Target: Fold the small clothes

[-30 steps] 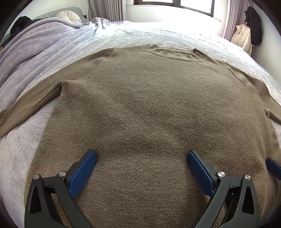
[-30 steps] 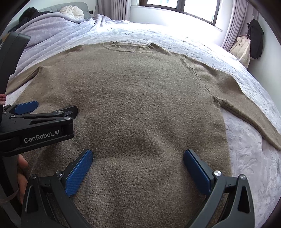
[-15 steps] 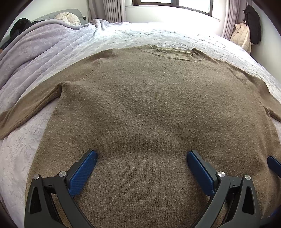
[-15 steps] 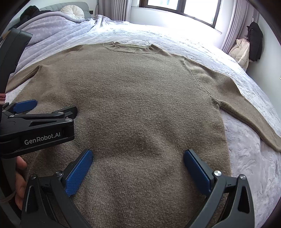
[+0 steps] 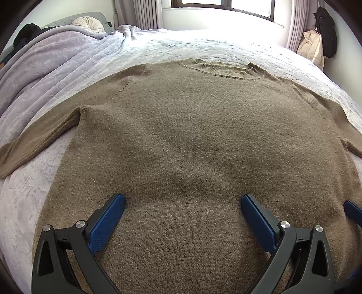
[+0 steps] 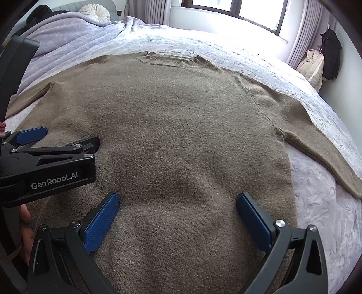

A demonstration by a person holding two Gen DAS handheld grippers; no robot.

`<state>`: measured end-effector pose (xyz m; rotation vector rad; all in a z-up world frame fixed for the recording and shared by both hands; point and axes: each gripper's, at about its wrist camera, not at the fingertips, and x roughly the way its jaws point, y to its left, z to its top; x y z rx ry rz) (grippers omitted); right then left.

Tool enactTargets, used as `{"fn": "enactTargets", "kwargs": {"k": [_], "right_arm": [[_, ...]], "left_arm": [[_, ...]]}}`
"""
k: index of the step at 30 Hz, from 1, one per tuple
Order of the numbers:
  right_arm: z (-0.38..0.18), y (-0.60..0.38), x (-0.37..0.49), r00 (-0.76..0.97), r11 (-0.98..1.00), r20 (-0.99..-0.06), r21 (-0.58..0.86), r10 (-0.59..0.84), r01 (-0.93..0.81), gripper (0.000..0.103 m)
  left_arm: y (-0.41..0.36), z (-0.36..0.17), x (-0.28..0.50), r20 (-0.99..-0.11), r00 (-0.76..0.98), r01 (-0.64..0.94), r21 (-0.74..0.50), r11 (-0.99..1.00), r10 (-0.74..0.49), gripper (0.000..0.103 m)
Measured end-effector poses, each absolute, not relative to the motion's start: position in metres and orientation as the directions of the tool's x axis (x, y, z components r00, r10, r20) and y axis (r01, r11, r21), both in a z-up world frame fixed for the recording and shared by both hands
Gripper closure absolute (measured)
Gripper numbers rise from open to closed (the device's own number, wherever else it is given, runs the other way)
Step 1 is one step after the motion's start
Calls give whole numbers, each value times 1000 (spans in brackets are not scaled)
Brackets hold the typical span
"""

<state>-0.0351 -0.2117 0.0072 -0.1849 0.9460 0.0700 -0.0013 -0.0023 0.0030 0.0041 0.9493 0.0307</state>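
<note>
1. The sweater (image 5: 192, 140) lies flat and face up on the bed (image 5: 203, 47), filling the middle of both views. Its collar (image 5: 222, 67) is toward the top of the frame and its hem runs out of sight at the bottom edge, under the tongs.
2. Its long axis runs from bottom to top of the frame, straight away from both tongs. The sleeves spread sideways: the left sleeve (image 5: 34, 144) trails to the left edge of the left view, and the right sleeve (image 6: 316, 144) slants to the lower right of the right view.
3. The left tongs (image 5: 182, 211) stand wide apart over the lower body of the sweater, nothing between them. I cannot tell whether the pads touch the knit.
4. The right tongs (image 6: 177, 209) are likewise spread wide and empty, side by side with the left ones, which show at the left of the right view.
5. No fold looks begun. Each sleeve lies nearer the tongs on its own side, so a sleeve fold inward would likely fall to that side; the hem is nearest to both.
6. Outward: a lilac blanket (image 5: 52, 65) is heaped at upper left with a round cushion (image 5: 88, 23) behind it, a window (image 6: 237, 9) at top, and hanging coats (image 6: 325, 58) at upper right.
</note>
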Motion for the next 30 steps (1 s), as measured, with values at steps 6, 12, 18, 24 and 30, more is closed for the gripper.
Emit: {"fn": "enactTargets", "kwargs": {"k": [6, 12, 18, 24, 30], "right_arm": [[7, -211, -36, 591, 982, -806, -133, -27, -137, 0], [6, -211, -35, 585, 981, -810, -134, -28, -139, 0], [7, -208, -34, 580, 979, -813, -147, -39, -140, 0], [9, -209, -32, 565, 980, -825, -135, -27, -149, 0], [8, -211, -28, 548, 980, -836, -125, -21, -153, 0]], "left_arm": [[-2, 3, -2, -813, 582, -25, 16, 1000, 27, 0], [-4, 2, 0, -817, 576, -24, 26, 999, 35, 0], [-6, 2, 3, -822, 568, -22, 36, 999, 42, 0], [-4, 2, 2, -820, 572, -20, 17, 1000, 26, 0], [-5, 1, 1, -821, 570, -19, 23, 1000, 30, 0]]}}
